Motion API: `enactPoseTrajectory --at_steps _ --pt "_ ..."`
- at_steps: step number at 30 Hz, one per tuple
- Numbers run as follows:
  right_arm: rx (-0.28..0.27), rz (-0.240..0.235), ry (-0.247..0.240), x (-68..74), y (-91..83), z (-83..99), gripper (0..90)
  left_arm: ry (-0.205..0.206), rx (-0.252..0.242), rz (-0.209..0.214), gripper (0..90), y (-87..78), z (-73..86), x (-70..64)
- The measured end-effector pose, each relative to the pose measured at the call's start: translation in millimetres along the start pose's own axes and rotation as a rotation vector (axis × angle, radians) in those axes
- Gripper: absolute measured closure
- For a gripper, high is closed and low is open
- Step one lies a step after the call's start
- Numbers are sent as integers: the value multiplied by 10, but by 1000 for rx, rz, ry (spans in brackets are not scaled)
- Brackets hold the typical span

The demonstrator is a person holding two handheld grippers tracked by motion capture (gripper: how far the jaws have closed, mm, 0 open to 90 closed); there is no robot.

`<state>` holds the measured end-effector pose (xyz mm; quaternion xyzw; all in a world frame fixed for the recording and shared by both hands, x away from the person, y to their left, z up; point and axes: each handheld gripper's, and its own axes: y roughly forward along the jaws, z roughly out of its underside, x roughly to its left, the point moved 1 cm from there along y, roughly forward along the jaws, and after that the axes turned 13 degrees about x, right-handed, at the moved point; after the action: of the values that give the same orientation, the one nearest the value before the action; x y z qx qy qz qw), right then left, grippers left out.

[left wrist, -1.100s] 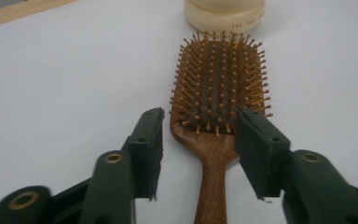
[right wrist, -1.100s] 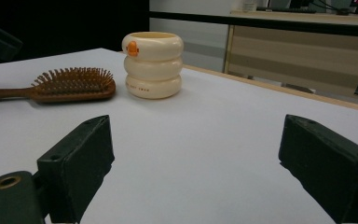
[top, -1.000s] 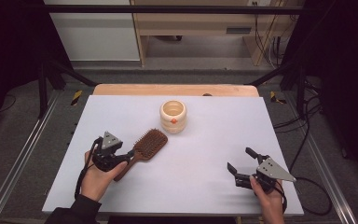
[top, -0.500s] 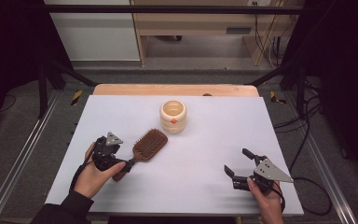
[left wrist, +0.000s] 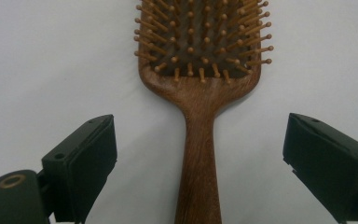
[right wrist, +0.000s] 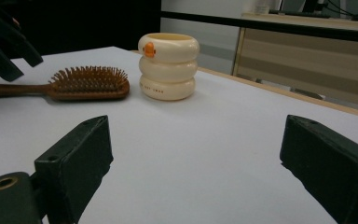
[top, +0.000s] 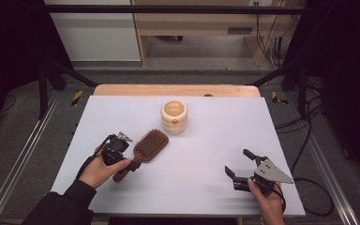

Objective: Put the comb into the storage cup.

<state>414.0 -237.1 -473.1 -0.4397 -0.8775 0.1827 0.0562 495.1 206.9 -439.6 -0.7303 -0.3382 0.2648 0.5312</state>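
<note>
Jaws spread wide, the left gripper (left wrist: 200,154) hangs over the handle of the hairbrush (left wrist: 200,84), one black jaw on either side of the wood and neither touching it. That straddle looks like the set-up for a pinch across the narrow neck, the slimmest and easiest part to clamp, so I judge a grasp is being lined up. The brush lies flat on the white table (top: 206,187), bristles up, at the near left, with its head pointing toward the far right and its handle toward the person's left hand (top: 101,168). Bristles up keeps the flat back on the table, so the brush sits steady for the closing jaws.

Farther off, the cream cup (top: 174,116) stands upright near the middle of the table, beyond the brush head and apart from it, its mouth open as if to receive the brush.

At the near right, the right gripper (top: 236,168) rests low by the table edge, jaws also apart and holding nothing, well clear of both things.
</note>
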Motion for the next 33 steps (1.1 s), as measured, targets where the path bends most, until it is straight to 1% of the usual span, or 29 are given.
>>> enactPoseTrajectory --at_steps 2,5,9,10,14,17,19,20,23,25,27,28,31,33 --pt "-3 0 2 0 -4 -2 91 -1 11 7 104 24 -20 -8" --pt "0 -1 -1 2 0 -6 91 28 46 21 118 66 -44 -23" --pt "4 5 1 -8 7 -3 91 40 76 36 136 111 -60 -23" --pt "4 5 1 -8 7 -3 91 40 80 32 136 121 -63 -21" --pt "3 9 11 -17 0 -5 90 36 77 30 157 139 -75 -2" --pt "11 24 15 -28 0 -3 80 38 81 32 187 153 -82 19" --pt "10 26 18 -34 -3 -3 80 45 84 31 190 166 -87 15" --pt "7 30 21 -40 -11 -3 79 52 88 30 227 170 -91 13" --pt "7 30 21 -40 -16 0 79 65 101 21 243 189 -103 8" --pt "11 29 21 -39 -10 1 79 64 109 24 274 199 -106 6" --pt "12 28 19 -38 2 1 80 76 116 12 307 200 -107 -11" --pt "12 28 19 -38 2 1 80 79 119 11 307 201 -109 -18" --pt "13 27 19 -36 3 1 80 76 118 11 348 202 -117 -14" --pt "12 26 19 -32 1 0 80 71 125 13 390 211 -120 -5"
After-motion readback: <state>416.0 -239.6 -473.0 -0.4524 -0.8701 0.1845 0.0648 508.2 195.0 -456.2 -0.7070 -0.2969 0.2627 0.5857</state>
